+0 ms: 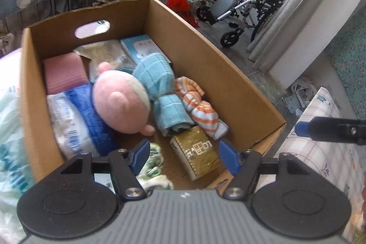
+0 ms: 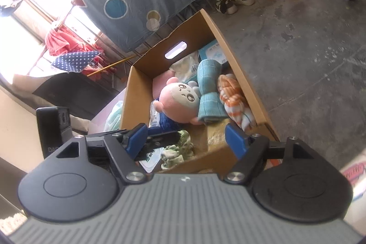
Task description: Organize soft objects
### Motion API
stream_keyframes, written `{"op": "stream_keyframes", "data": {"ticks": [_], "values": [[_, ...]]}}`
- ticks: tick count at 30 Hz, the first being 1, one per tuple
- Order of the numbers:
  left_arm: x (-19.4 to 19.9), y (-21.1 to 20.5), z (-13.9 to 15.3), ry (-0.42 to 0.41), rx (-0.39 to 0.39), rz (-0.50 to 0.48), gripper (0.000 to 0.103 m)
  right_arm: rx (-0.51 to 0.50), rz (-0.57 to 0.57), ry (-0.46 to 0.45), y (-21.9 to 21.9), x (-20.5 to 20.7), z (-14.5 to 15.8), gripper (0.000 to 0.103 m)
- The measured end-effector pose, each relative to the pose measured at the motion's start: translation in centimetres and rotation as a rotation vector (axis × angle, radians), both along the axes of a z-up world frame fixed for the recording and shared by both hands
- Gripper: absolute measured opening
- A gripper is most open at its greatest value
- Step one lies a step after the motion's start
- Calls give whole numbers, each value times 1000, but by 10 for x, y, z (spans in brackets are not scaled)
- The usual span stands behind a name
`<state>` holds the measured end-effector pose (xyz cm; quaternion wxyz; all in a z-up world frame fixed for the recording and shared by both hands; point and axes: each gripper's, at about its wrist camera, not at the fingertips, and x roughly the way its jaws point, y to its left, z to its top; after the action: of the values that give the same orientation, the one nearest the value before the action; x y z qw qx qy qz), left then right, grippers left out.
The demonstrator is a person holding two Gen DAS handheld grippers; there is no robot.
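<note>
Left wrist view showed the left gripper (image 1: 184, 153) parted and empty above the cardboard box (image 1: 228, 88). Inside the box lay a pink plush doll (image 1: 121, 102). The right gripper (image 2: 186, 141) stood likewise apart, holding nothing.

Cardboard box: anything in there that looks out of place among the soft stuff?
Yes. A rigid gold carton lies tilted at the near end of the cardboard box, beside the striped orange cloth. It is hard packaging among plush and towels. Nothing looks spilled or torn.
</note>
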<state>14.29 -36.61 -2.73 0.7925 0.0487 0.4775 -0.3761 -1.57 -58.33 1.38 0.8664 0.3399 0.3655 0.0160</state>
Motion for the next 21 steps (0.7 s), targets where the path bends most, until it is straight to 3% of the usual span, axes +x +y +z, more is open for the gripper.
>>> {"op": "stream_keyframes", "data": {"ticks": [6,10,16,21], "values": [[-13,44,27,-49,-28,71,74,39,-45,-41,5,-22,4,79],[-27,85,44,-89,-36,155,86,13,-45,-65,23,-30,11,87],[-62,148,56,-190,8,335,100,-133,10,-81,73,-38,14,101],[-89,183,56,-261,77,456,103,-305,77,-98,120,-36,13,102]]}}
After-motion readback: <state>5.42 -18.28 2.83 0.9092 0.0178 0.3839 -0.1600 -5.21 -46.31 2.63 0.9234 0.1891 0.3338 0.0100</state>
